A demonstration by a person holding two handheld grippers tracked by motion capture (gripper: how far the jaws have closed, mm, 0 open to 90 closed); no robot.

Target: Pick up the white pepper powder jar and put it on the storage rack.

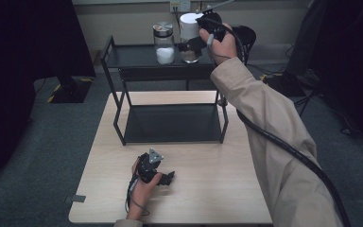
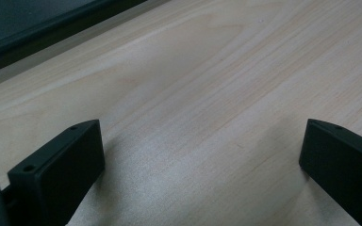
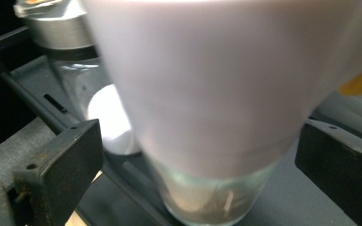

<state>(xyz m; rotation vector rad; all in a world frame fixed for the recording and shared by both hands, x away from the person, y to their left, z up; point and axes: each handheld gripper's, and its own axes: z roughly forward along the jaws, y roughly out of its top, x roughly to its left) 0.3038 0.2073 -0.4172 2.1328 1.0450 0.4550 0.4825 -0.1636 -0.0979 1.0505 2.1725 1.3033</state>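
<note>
On the top shelf of a black metal rack (image 1: pixel 132 57) stand two jars. One is a glass jar with a tall white top (image 1: pixel 187 27); it looms large and blurred in the right gripper view (image 3: pixel 207 84). My right gripper (image 1: pixel 192 46) is level with this jar, its jaws wide on either side (image 3: pixel 198 136), with a gap between each pad and the glass. Beside it is a clear jar with a silver lid (image 1: pixel 163 41) holding white powder (image 3: pixel 108 122). My left gripper (image 1: pixel 167 178) rests on the wooden table (image 1: pixel 208 189), open and holding nothing (image 2: pixel 200 141).
The rack's lower shelf (image 1: pixel 170 124) lies bare on the far half of the table. The right gripper's black cable (image 1: pixel 283 146) trails along the sleeve. Dark furniture and cables stand on the grey floor around the table.
</note>
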